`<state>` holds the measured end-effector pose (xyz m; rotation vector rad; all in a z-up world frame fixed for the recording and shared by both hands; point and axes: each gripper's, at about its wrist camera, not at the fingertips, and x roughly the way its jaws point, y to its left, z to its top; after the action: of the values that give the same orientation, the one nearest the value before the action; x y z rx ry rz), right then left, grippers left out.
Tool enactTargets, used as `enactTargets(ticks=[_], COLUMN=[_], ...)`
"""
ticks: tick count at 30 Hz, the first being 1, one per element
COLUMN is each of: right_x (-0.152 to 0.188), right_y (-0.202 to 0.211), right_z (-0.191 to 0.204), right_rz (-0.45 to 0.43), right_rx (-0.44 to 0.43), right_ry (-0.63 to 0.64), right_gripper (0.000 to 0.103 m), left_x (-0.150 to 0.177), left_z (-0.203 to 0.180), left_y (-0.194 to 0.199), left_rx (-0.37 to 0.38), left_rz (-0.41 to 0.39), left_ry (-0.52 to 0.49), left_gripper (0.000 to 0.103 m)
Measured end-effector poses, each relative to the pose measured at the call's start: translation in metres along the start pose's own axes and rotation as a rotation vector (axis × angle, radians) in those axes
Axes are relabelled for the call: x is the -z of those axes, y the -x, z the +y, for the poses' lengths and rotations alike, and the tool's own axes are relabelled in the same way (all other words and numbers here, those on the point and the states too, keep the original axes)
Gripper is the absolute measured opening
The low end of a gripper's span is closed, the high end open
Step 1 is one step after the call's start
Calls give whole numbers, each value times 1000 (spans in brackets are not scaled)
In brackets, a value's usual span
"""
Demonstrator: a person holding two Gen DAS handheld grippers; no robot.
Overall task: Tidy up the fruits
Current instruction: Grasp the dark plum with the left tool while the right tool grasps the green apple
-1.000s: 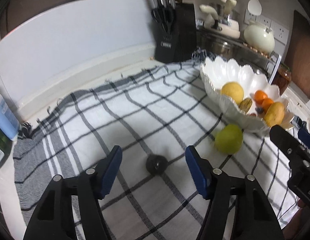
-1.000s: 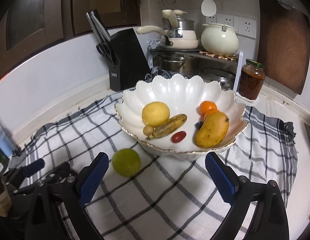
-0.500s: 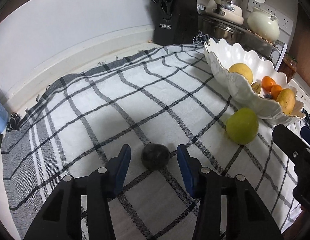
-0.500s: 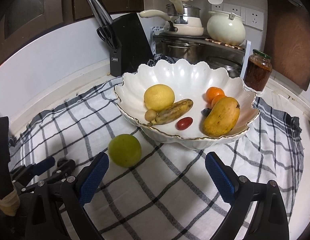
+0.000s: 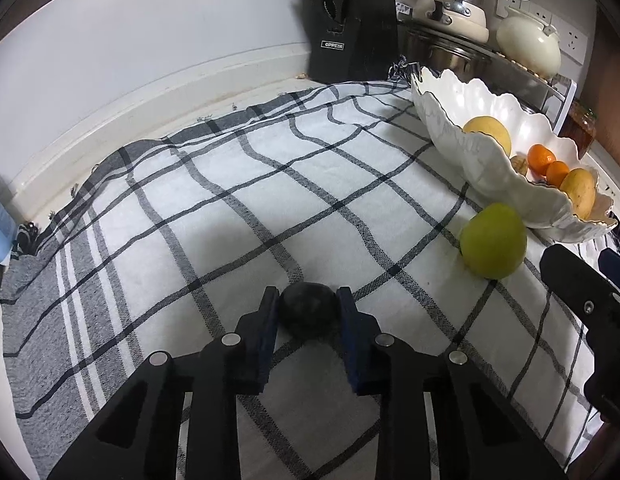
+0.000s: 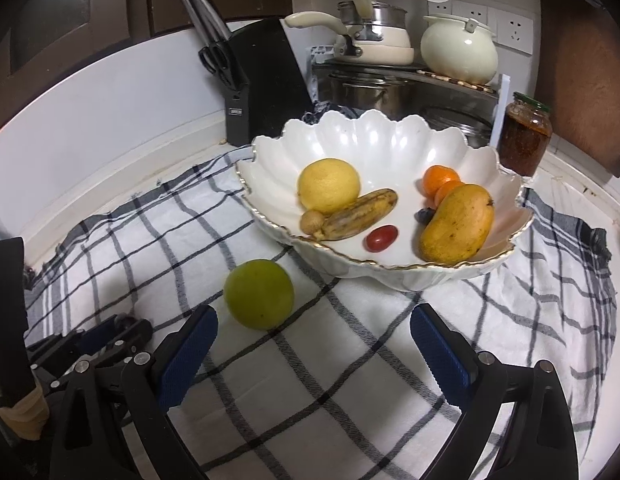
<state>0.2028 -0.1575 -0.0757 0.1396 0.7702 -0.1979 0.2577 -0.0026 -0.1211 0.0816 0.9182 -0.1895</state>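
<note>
A: What is the left gripper [image 5: 308,312] doing?

B: Its jaws are clamping a small dark round fruit [image 5: 308,314], one blue pad pressing on each side. The fruit is sitting low on the checked cloth [image 5: 230,216] that is covering the table; whether it is lifting off the cloth I cannot tell.

A: And the right gripper [image 6: 312,338]?

B: Its jaws are standing wide apart, gripping nothing, and hanging over the cloth. Just past its left finger a green round fruit [image 6: 259,294] is lying on the cloth, close in front of the bowl and apart from it.

A: What is lying farther back?

B: The white scalloped bowl [image 6: 350,144] with a gold rim is sitting on the cloth. Inside, a yellow round fruit [image 6: 329,185] is resting at the left, with a spotted banana [image 6: 360,214] leaning against it and a small tan fruit [image 6: 312,222] touching the banana's end. A red grape tomato [image 6: 381,238] is lying near the front, and a mango [image 6: 457,229] is resting at the right with two tangerines [image 6: 441,179] just behind it.

A: Behind the bowl?

B: A black knife block [image 6: 262,88] is standing at the left, pots and a cream kettle [image 6: 459,54] are sitting on a rack, and a jar [image 6: 525,136] is standing at the right.
</note>
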Motion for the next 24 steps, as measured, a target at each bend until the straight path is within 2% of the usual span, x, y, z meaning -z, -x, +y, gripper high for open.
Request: enactTargets(ticks=[12,19,21,24], right_x=[-8,-10,-10,-9], right_y=[-27,-51,-56,-66], right_z=[20,25,24,23], right_rz=[49,93,99,126], right_rx=[-33,-33,-31,-46], right_ry=[27,25,26,26], right_gripper=[98,97,93,74], left_x=[-5,-8,-9,-9], left_z=[37,43,42,42], left_y=[15,15,13,12], left_rx=[-38,-40,-40,-44], left_rz=[-29,-29,-27,-26], left_ry=[70,82,85,88], left_gripper=[29,29,29,29])
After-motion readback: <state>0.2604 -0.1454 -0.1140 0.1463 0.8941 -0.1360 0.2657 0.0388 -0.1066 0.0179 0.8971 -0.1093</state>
